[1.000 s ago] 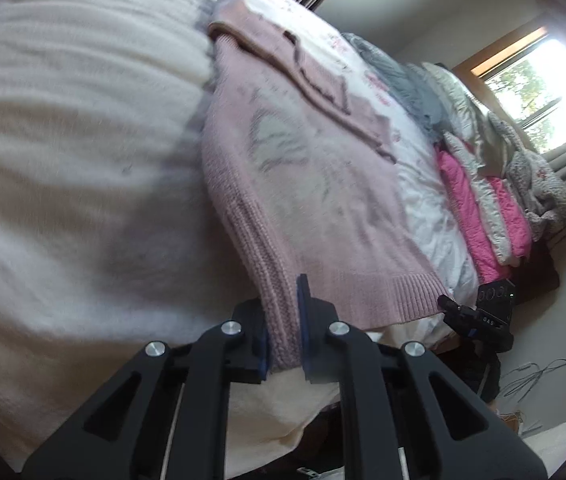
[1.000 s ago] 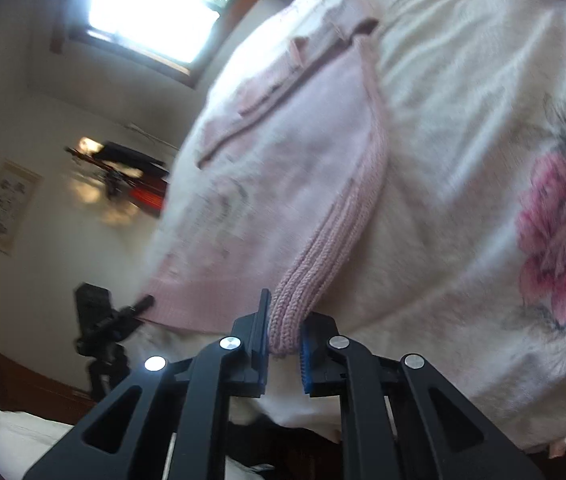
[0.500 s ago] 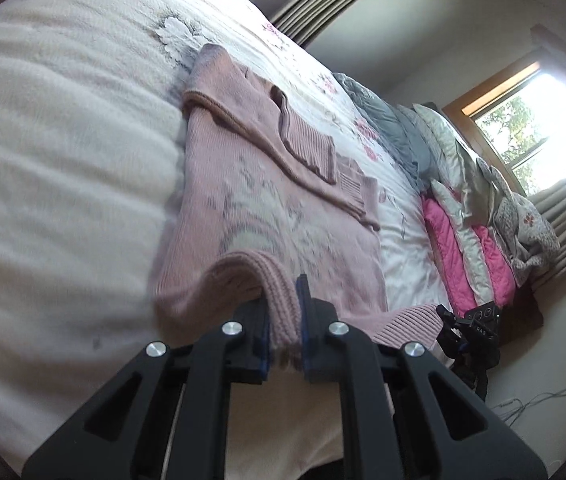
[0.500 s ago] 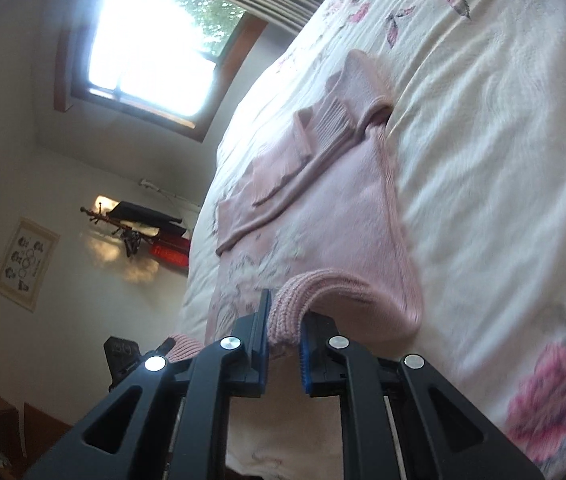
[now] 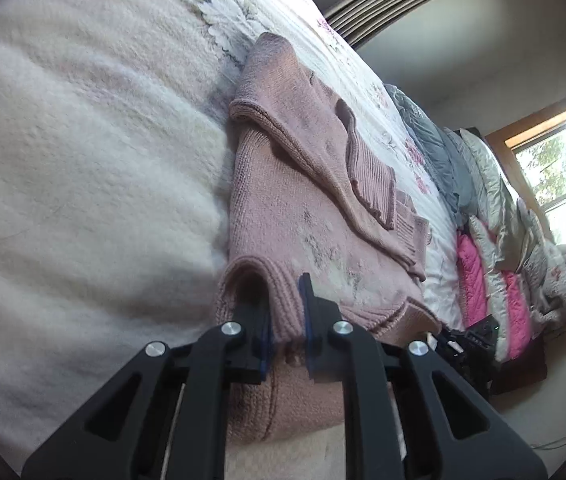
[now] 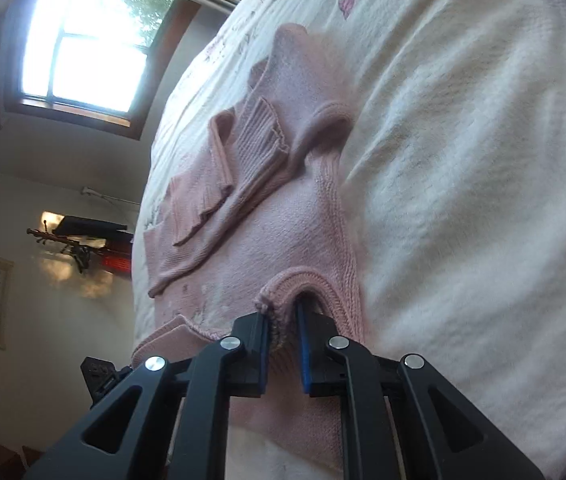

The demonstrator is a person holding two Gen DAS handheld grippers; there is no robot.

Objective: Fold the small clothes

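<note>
Both grippers, left gripper [image 5: 287, 316] and right gripper [image 6: 283, 332], pinch the pink sweater's [image 5: 283, 184] hem corners; its long axis runs toward twelve o'clock, equally near both.

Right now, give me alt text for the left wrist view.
The left gripper pinches the ribbed hem of a pink knit sweater, lifted and curled over the sweater's body on a white bedspread. Its sleeves lie folded across the chest; pillows are piled beyond, near a bright window.
</note>
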